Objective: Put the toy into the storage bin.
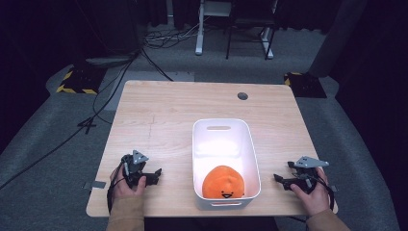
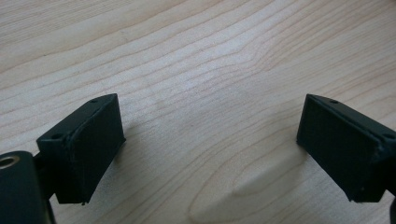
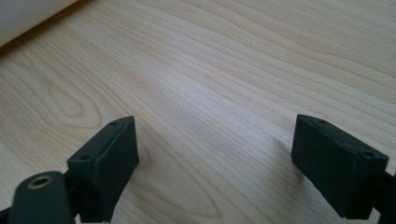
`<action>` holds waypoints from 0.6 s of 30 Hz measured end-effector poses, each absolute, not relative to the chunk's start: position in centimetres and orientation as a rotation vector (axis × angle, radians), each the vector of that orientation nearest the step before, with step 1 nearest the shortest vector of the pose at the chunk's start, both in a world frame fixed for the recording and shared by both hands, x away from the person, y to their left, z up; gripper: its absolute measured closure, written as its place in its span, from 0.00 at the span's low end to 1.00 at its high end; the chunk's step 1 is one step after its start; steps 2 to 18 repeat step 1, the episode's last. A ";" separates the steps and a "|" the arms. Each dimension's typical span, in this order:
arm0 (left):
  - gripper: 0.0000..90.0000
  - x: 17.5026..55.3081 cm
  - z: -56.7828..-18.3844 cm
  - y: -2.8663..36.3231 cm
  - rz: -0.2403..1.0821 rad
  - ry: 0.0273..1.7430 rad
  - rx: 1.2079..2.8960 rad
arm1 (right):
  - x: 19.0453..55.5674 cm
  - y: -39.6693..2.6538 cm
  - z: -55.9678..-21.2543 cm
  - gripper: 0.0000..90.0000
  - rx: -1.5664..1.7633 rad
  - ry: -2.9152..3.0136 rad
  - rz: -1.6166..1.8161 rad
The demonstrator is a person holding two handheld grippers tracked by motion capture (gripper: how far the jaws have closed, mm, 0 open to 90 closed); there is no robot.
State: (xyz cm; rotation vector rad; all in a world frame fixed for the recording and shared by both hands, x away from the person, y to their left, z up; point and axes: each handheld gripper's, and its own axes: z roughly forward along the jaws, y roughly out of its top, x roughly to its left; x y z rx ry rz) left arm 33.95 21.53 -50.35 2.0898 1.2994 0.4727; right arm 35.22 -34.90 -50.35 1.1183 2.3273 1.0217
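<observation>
An orange plush toy [image 1: 223, 182] with a small face lies in the near end of a white plastic bin [image 1: 199, 144] on the wooden table [image 1: 168, 110]. My left gripper [image 1: 155, 176] rests on the table left of the bin, held by a hand, jaws open with nothing between them. In the left gripper view my left gripper [image 2: 210, 140] shows bare wood between its wide-apart jaws. My right gripper [image 1: 278, 179] rests right of the bin, open and empty. In the right gripper view my right gripper [image 3: 215, 154] stands open over wood, with the bin's wall [image 3: 28, 14] at the top left.
A round cable hole [image 1: 243, 96] sits near the table's far right. Beyond the table are floor cables [image 1: 110, 82], yellow-black striped blocks [image 1: 77, 79] and desk legs [image 1: 199, 29]. The far half of the bin holds nothing.
</observation>
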 end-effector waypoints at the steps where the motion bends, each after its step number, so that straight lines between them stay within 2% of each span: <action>1: 0.08 34.0 -50.4 21.5 0.472 1.299 2.090 | 35.2 -34.9 -50.4 0.17 1.118 2.327 1.021; 18: 0.08 34.0 -50.4 21.5 0.472 1.299 2.090 | 35.2 -34.9 -50.4 0.17 1.118 2.327 1.021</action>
